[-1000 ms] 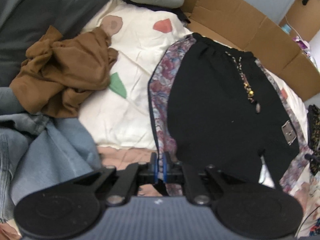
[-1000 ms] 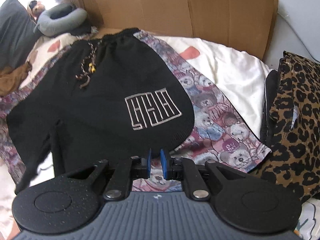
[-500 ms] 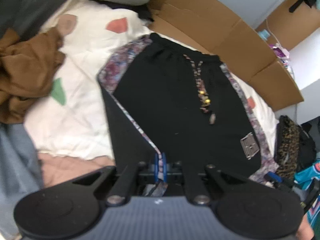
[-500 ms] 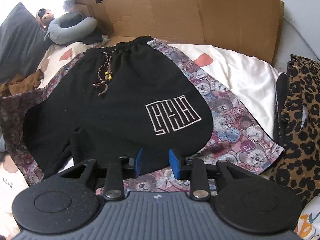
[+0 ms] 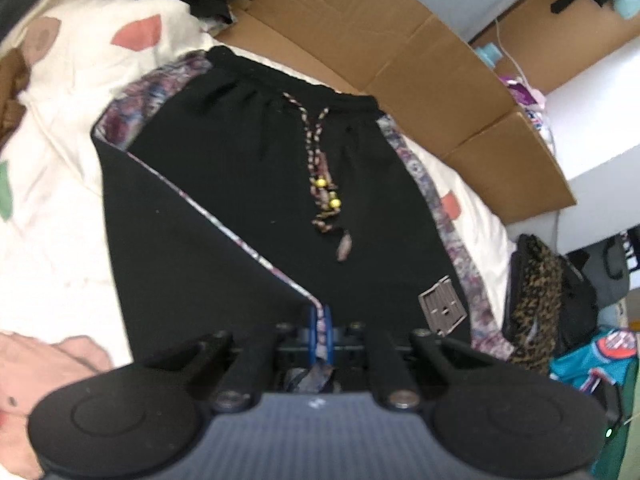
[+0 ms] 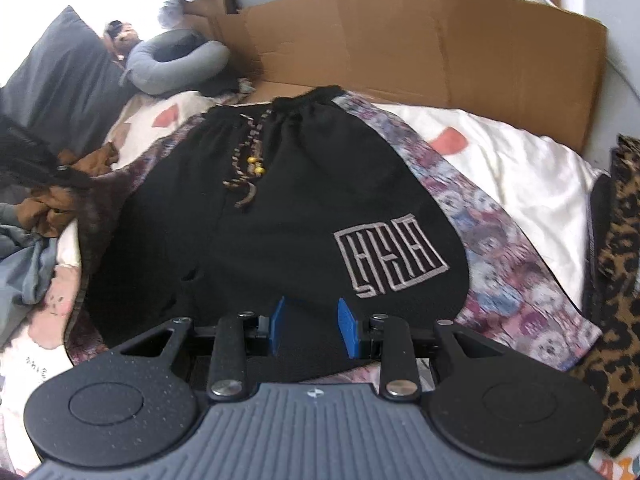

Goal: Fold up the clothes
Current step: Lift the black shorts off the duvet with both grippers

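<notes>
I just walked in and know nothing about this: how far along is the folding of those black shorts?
Early. The black shorts with patterned side stripes lie spread on the white bedcover. In hand: the left gripper pinches the left hem, turning that side over the front. The right gripper, jaws just opened, holds nothing. Left: finishing the fold, and the brown garment and blue denim piled beside.

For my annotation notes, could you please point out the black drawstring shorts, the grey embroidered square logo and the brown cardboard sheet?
black drawstring shorts [image 6: 304, 200]: right wrist view, middle of the front panel.
grey embroidered square logo [image 6: 390, 256]: right wrist view, its centre.
brown cardboard sheet [image 6: 440, 44]: right wrist view, flat upright face.
</notes>
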